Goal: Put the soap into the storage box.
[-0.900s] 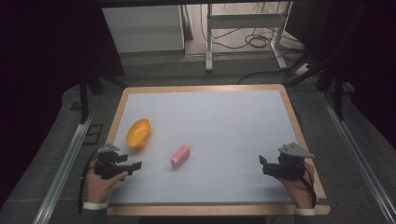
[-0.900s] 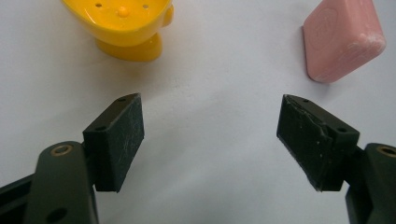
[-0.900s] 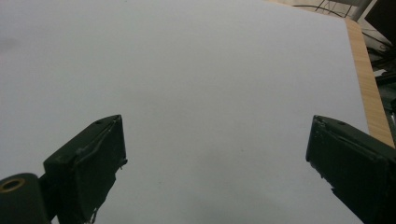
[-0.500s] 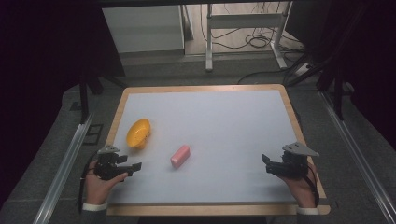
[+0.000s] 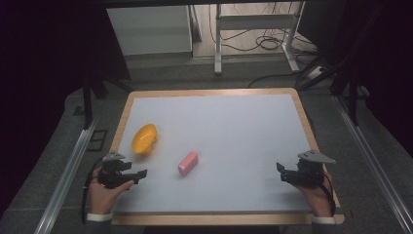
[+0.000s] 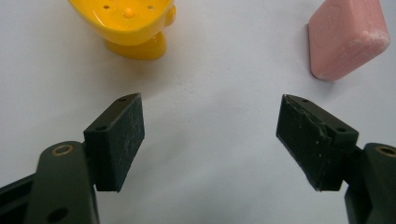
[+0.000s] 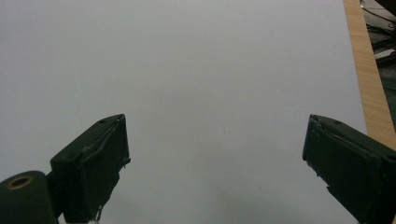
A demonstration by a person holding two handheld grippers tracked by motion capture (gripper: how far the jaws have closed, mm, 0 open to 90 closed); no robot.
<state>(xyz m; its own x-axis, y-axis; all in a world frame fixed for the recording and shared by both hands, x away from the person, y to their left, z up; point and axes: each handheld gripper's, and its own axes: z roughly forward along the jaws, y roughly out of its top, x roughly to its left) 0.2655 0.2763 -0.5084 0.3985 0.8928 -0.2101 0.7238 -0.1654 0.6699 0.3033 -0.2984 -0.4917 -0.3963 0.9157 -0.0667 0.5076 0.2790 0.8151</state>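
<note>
the pink soap bar (image 5: 188, 163) lies flat near the table's front left, just right of the yellow soap dish (image 5: 145, 138), so the spread, empty left gripper (image 5: 138, 174) should probably straddle its narrow sides squarely, while the right gripper (image 5: 282, 172) hovers spread well apart.

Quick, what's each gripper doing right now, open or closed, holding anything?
Left gripper: open, holding nothing.
Right gripper: open, holding nothing.

Dish (image 5: 144, 138) on table (image 5: 234, 122) left, bar (image 5: 188, 163) just right and nearer, grippers at near corners
</note>
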